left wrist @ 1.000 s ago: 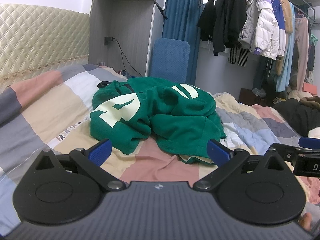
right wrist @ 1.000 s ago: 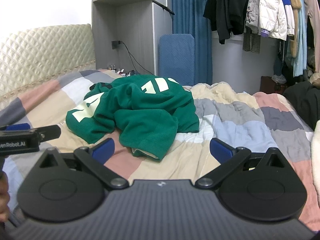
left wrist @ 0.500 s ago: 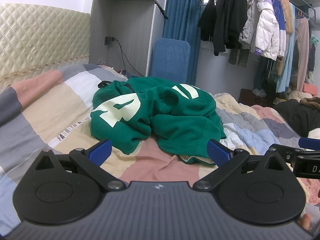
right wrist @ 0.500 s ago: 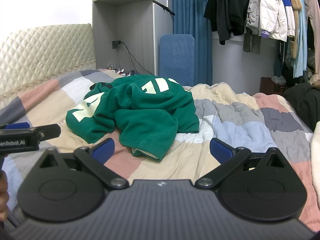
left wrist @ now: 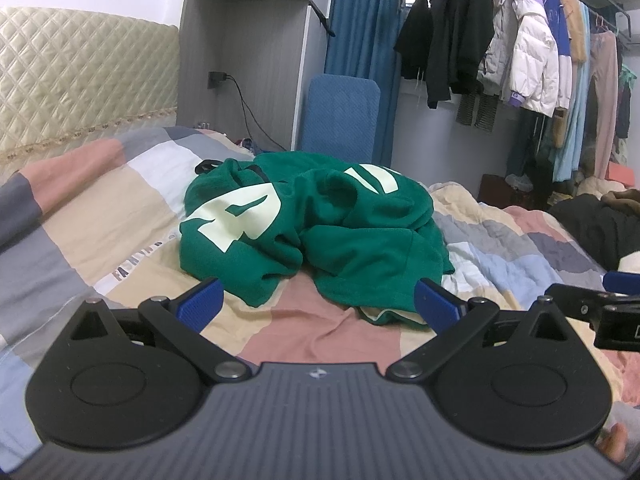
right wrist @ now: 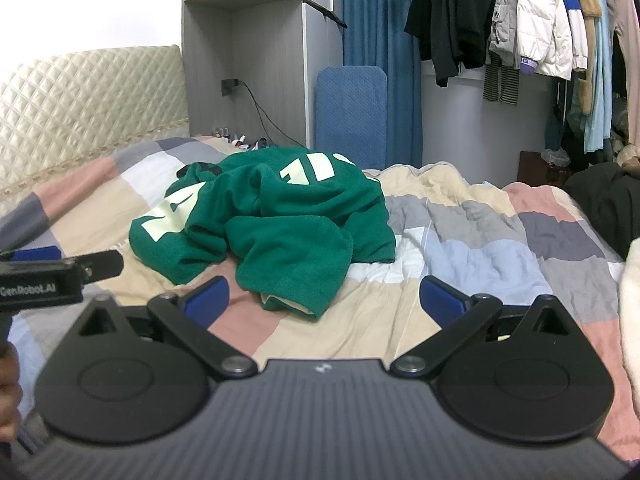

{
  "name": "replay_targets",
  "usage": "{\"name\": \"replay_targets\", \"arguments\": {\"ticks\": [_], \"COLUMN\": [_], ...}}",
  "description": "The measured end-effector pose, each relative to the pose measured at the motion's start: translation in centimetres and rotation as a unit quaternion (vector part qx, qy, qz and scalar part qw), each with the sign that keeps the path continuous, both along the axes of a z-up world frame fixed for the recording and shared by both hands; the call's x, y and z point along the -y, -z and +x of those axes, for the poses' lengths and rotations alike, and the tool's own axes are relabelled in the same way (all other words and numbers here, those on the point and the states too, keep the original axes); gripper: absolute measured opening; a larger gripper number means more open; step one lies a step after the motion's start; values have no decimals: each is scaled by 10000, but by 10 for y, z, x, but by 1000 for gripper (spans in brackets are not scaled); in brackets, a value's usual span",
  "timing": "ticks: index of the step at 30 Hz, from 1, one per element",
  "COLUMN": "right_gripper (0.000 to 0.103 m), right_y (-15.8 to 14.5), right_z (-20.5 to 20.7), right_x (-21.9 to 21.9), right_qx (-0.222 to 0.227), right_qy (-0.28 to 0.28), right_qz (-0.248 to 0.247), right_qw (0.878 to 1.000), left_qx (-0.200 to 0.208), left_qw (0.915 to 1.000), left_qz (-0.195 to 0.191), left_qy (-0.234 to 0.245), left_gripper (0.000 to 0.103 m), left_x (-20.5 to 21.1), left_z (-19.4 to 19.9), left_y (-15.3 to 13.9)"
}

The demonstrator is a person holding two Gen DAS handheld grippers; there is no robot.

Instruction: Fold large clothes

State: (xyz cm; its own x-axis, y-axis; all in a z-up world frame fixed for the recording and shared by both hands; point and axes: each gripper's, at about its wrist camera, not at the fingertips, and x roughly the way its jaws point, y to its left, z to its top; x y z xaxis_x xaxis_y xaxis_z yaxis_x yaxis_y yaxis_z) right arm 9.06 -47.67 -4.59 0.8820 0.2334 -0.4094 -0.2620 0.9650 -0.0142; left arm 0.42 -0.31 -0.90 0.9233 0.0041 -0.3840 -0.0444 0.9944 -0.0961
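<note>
A green sweatshirt (left wrist: 312, 232) with large pale lettering lies in a crumpled heap on a bed, on top of a patchwork quilt (left wrist: 100, 220) of pink, beige, grey, white and pale blue squares. One sleeve or hem flops toward the cameras, showing a cream lining at its edge. The left gripper (left wrist: 316, 302) is held low over the near part of the quilt, its two blue-tipped fingers (left wrist: 200, 304) spread wide apart with nothing between them; the sweatshirt sits just beyond the tips, apart from them. The right gripper (right wrist: 324, 298) is held the same way beside it, fingers (right wrist: 442, 298) equally wide and empty, with the sweatshirt ahead and slightly to the left of its centre, its nearest fold just beyond the left fingertip. Each gripper shows at the edge of the other's view: the right one at the right edge of the left wrist view, the left one at the left edge of the right wrist view. Behind the bed stand a quilted cream headboard (left wrist: 80, 80), a grey cabinet (left wrist: 248, 60) with a plugged-in charger, a blue curtain (left wrist: 360, 20) and a blue padded board (left wrist: 340, 116) leaning upright. To the right, coats and jackets (left wrist: 520, 60) hang on a rail.
</note>
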Motion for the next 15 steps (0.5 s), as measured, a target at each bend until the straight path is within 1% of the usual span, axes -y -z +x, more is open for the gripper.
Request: {"name": "replay_targets", "arguments": {"ticks": [11, 15], "right_gripper": [103, 103], "right_y": [-1, -1], "right_z": [1, 1], "right_x": [-8, -9], "right_qx": [-102, -139], "right_qy": [3, 5], "right_qz": [-104, -103], "right_qw": [9999, 9999], "left_qx": [8, 120], "left_qw": [10000, 9999], "left_qz": [-28, 75], "left_qy": [-8, -46], "left_gripper": [103, 103], "left_x": [-2, 2], "left_z": [1, -2], "left_y": [0, -2]}}
